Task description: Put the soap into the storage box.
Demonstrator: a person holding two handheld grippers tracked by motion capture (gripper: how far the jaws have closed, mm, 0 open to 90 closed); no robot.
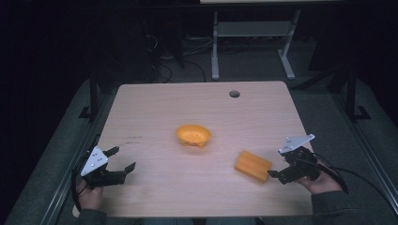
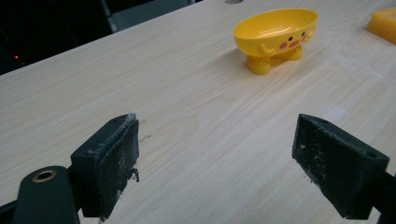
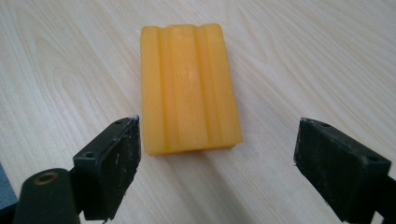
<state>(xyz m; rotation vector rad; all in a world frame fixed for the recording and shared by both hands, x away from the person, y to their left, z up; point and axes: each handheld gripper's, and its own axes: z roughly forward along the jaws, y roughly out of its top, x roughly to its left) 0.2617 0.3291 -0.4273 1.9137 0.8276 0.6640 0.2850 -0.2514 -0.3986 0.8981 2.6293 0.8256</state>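
Pale wood-grain counter (image 1: 155, 108), rounded corners, small round hole (image 1: 234, 93) near the far edge. Near the middle, slightly toward the far side: yellow plastic footed dish (image 1: 193, 135) with a painted cartoon face and pink cheeks, upright on stubby feet, empty. Toward the near right corner: orange rectangular ribbed soap-like block (image 1: 253, 166), flat on the counter, well apart from the dish.

Right tool (image 1: 279, 176), held in the right hand (image 1: 324, 180) by the near right edge: jaws spread wide, gripping nothing. Block just ahead of the jaw tips, near end roughly level with them, closer to the left jaw in the right gripper view; long axis running away from the tool. Contact between jaw and block: cannot tell from the high view; in the right gripper view a thin gap beside the left jaw.

Left tool (image 1: 123, 158), held in the left hand (image 1: 89, 196) at the near left corner: jaws spread wide, empty, pointed across the counter toward the dish, well short of it.
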